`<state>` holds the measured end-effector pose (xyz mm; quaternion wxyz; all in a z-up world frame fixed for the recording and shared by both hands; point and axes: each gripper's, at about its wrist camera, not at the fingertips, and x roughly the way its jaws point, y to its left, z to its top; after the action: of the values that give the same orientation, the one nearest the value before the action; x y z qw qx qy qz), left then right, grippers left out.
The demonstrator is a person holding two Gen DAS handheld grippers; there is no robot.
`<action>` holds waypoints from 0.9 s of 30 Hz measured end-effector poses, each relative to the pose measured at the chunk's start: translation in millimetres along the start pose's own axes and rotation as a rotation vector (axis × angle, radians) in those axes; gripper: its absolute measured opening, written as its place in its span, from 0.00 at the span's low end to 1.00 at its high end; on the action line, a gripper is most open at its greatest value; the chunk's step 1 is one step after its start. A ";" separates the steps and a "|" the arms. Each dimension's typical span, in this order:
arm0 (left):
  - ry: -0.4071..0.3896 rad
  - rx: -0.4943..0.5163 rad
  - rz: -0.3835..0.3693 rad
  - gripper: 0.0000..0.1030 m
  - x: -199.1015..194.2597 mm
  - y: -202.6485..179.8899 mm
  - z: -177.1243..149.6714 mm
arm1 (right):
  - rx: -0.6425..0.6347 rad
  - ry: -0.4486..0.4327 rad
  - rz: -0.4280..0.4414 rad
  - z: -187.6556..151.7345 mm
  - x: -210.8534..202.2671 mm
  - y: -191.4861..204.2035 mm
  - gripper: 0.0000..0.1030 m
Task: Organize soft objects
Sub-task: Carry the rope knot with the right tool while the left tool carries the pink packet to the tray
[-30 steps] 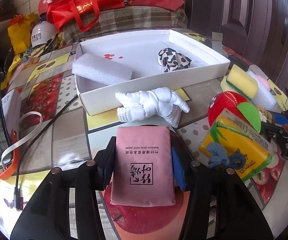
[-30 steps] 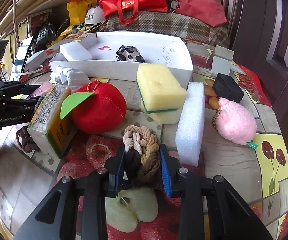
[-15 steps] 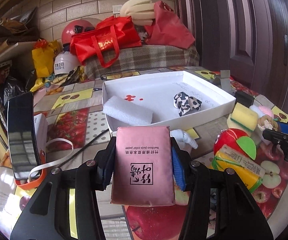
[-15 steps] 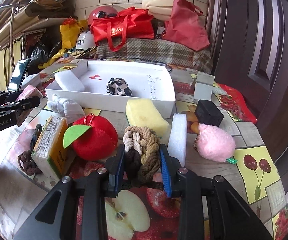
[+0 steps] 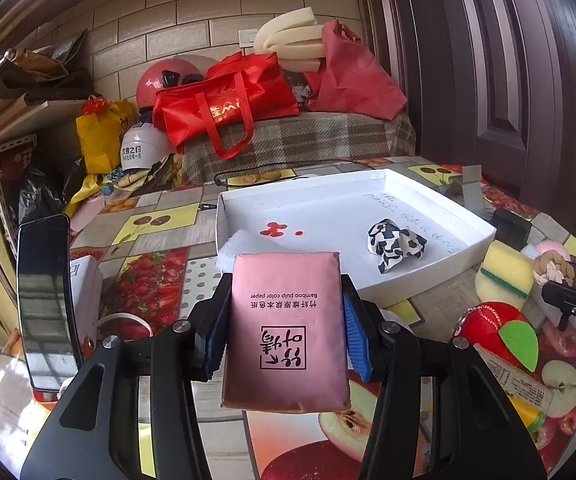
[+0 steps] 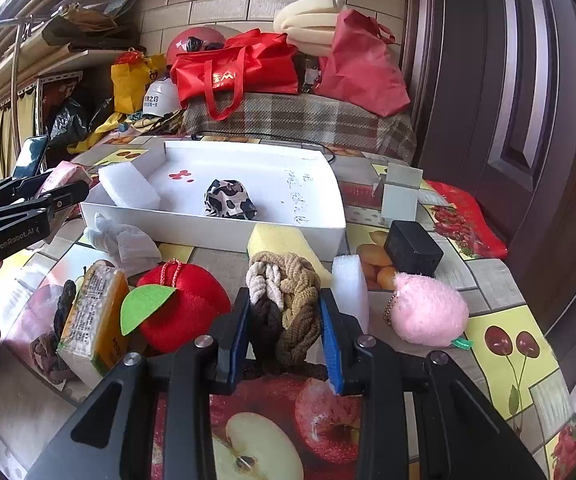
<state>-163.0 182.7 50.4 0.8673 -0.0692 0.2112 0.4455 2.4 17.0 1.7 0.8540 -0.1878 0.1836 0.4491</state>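
So the left claw (image 5: 284, 332) is clamped on a flat pink plastic-wrapped tissue pack (image 5: 286, 330), the blue pads squeezing both long edges, and it's held up off the counter (image 5: 156, 224) just in front of the shallow white cardboard tray (image 5: 427, 276). The pack looks smooth and slightly puffy, with black print on the face.

The right claw (image 6: 284, 330) is pinched tight on a chunky braided fabric scrunchie in cream, tan and brown (image 6: 284, 296), all knotty and ropey, also held above the glossy fruit-print cloth.

Inside the tray there's a crumpled black-and-white cow-print cloth (image 6: 228, 199) and a white foam block (image 6: 128, 185) against the left wall, plus a few red spots and some handwriting on the floor.

Sitting between the right claw and the tray: a yellow sponge with green scrub layer (image 5: 505, 272), another upright white foam slab (image 6: 349, 290), a red plush apple with a green felt leaf (image 6: 186, 306), a fuzzy pink peach plush (image 6: 427, 310), a knotted white cloth (image 6: 122, 240) and a yellow-green tissue pack (image 6: 94, 318). A small black box (image 6: 413, 248) is off right.
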 end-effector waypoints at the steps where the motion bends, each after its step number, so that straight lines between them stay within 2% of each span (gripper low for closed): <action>1: 0.000 -0.005 0.003 0.48 2.1 0.7 1.1 | 0.000 -0.003 -0.001 1.2 0.9 0.4 0.31; 7: -0.007 -0.014 0.026 0.48 12.9 2.2 6.8 | 0.021 -0.029 -0.011 9.2 6.6 0.5 0.31; 13: -0.016 -0.036 0.032 0.48 24.7 7.3 12.7 | 0.141 -0.061 0.005 21.5 16.3 -15.8 0.31; 16: -0.031 -0.047 0.045 0.48 30.6 10.1 16.6 | 0.169 -0.111 0.015 26.2 17.1 -18.0 0.32; 22: -0.059 -0.091 0.064 0.48 44.9 17.9 25.6 | 0.114 -0.182 0.063 42.6 22.9 6.3 0.32; 27: -0.048 -0.134 0.082 0.48 61.5 25.7 32.3 | 0.017 -0.226 0.087 62.9 40.2 37.5 0.32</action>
<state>-142.2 253.6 54.9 0.8466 -0.1077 0.1629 0.4951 1.5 95.4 30.6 0.8505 -0.1208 0.0980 0.5025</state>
